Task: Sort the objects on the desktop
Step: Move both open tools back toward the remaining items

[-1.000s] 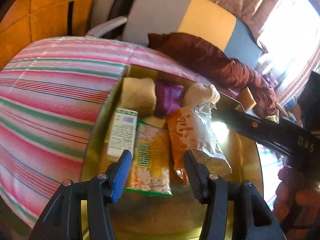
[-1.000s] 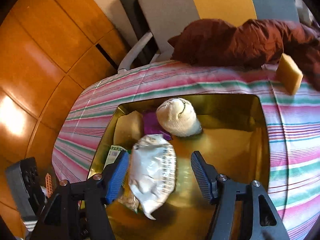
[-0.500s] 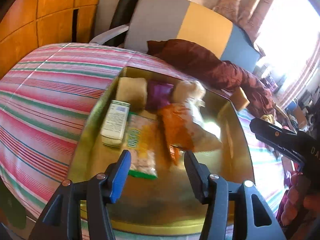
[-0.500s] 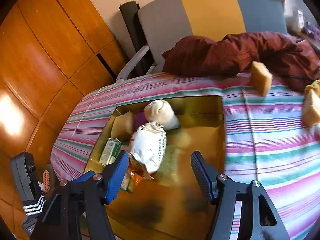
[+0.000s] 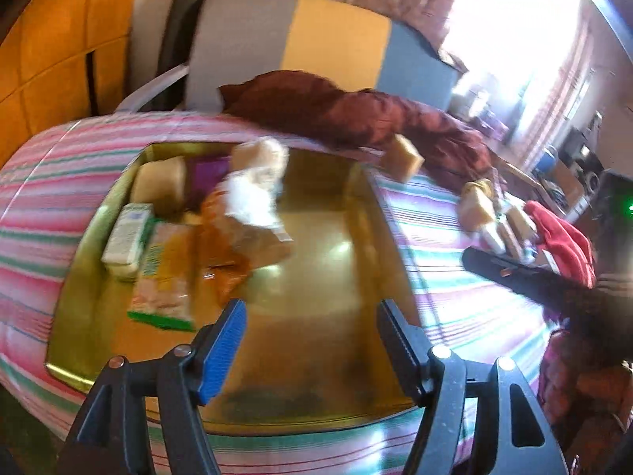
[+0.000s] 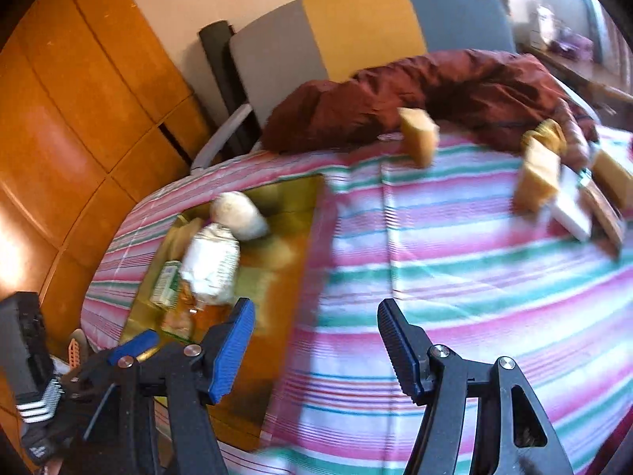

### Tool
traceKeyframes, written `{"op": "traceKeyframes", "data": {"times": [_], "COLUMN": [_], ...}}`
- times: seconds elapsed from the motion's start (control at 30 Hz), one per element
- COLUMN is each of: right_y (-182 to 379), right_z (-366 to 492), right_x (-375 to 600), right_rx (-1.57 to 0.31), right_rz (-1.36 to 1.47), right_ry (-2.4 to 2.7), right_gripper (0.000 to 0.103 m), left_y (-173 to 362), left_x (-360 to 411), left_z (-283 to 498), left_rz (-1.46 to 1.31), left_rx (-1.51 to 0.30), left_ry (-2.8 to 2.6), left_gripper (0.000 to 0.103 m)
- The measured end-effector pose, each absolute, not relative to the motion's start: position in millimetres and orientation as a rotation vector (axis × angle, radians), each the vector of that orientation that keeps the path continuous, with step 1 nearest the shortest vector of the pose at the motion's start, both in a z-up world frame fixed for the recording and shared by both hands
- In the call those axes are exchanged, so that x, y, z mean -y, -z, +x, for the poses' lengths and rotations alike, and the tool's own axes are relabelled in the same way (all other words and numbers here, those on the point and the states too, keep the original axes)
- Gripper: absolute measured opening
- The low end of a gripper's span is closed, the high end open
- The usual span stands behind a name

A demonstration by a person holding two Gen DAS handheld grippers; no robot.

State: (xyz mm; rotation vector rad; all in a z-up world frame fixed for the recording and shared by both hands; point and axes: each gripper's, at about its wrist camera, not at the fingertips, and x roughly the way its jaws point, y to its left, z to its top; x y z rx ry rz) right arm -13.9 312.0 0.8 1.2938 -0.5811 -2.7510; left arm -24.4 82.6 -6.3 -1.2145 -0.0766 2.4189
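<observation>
Left wrist view looks down on a gold tray [image 5: 356, 206] set on a striped cloth [image 5: 59, 182]. The left gripper [image 5: 310, 340] hangs over the tray's bare near part; its jaws are opening and nothing lies between them. Along the tray's left side lie a white carton [image 5: 128, 237], a green-edged snack bag [image 5: 166, 273] just beside it, and an orange bag [image 5: 225, 261] with a white crumpled top. Behind these, against the far wall, sit a tan block [image 5: 160, 180], a purple packet [image 5: 207, 168] and a pale bundle [image 5: 261, 156], though blur hides how closely they touch. Outside the tray, on the cloth, a tan sponge [image 5: 403, 156] leans by a dark red quilt [image 5: 356, 114], and further right more tan pieces [image 5: 476, 208] lie near a red cloth [image 5: 561, 233]. The right gripper's [image 5: 514, 273] black finger shows at the right edge. Right wrist view has the right gripper [image 6: 312, 344] over the striped cloth, just right of the tray's edge [image 6: 312, 213], jaws apart and empty. Ahead of it, well apart, the sponge [image 6: 419, 136] stands by the quilt [image 6: 435, 87], and the other tan pieces [image 6: 538, 176] lie with a white slab [image 6: 569, 206] at the far right. A grey and yellow chair back [image 6: 356, 23] rises behind the table.
</observation>
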Motion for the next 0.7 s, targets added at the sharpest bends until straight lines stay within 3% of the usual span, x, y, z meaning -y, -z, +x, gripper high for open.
{"op": "traceKeyframes", "data": {"times": [0.4, 0.63, 0.7], "right_y": [39.3, 19.6, 10.8], "right_z": [20.0, 27.9, 29.7], "right_x": [-435.4, -540.2, -570.8], "right_rx": [0.638, 0.585, 0.54], "right_rz": [1.483, 1.564, 1.584], "right_ry": [2.885, 3.159, 3.293], "right_gripper": [0.065, 0.065, 0.069], "left_y": [7.3, 21.5, 23.8], "left_x": [-174.3, -206.3, -211.7], "left_z": [10.6, 23.3, 25.8], "left_rz": [-1.136, -1.16, -1.162], "left_rx": [-0.111, -0.183, -0.197], "left_ry": [-2.257, -2.185, -2.178], "left_gripper": [0.07, 0.07, 0.07]}}
